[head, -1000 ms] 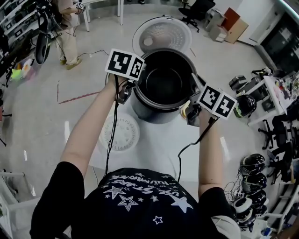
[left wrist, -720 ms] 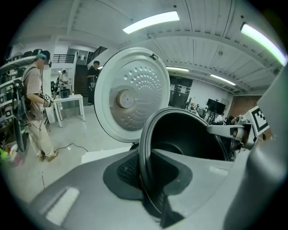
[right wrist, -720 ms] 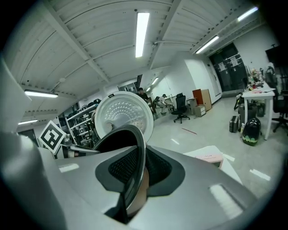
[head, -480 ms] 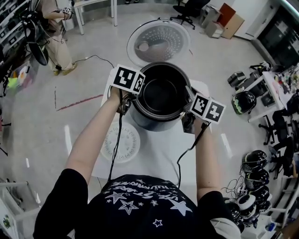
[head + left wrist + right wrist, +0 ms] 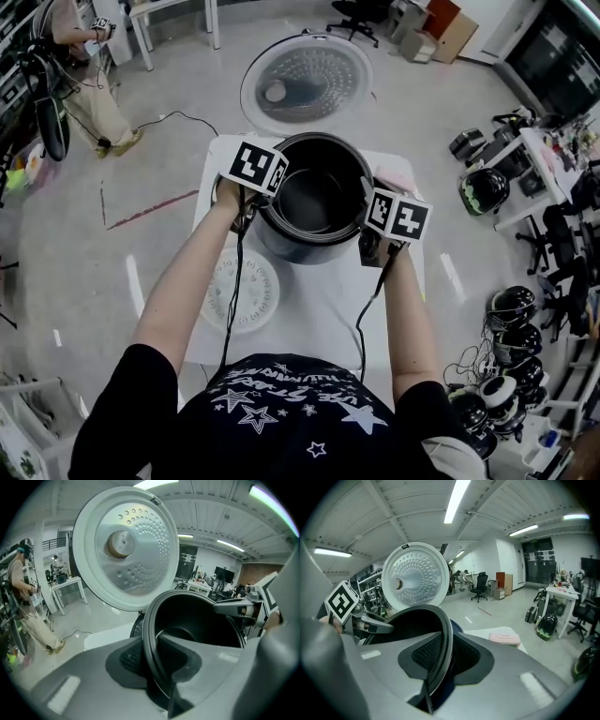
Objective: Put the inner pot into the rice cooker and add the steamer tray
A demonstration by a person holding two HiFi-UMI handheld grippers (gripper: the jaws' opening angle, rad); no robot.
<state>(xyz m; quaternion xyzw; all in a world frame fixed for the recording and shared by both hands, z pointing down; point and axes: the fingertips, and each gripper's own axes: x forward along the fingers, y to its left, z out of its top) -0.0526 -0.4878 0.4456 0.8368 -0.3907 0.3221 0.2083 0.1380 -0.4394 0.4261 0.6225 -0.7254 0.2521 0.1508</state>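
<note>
The dark inner pot (image 5: 319, 197) hangs over the white table (image 5: 309, 309), gripped at its rim on both sides. My left gripper (image 5: 246, 202) is shut on the left rim, and my right gripper (image 5: 370, 246) on the right rim. In the left gripper view the rim (image 5: 152, 648) runs between the jaws; the right gripper view shows the same with the rim (image 5: 440, 658). The rice cooker's open round lid (image 5: 305, 82) stands behind the pot; the cooker body is mostly hidden under it. The white steamer tray (image 5: 239, 291) lies flat on the table to the left.
A pink box (image 5: 394, 178) sits on the table beside the right gripper. A person (image 5: 80, 66) stands at the far left by a white desk (image 5: 173, 19). Helmets (image 5: 506, 347) and chairs crowd the floor on the right.
The pot, held by both grippers, has come down and a little nearer to me, and looks smaller. The open lid now shows more fully behind it.
</note>
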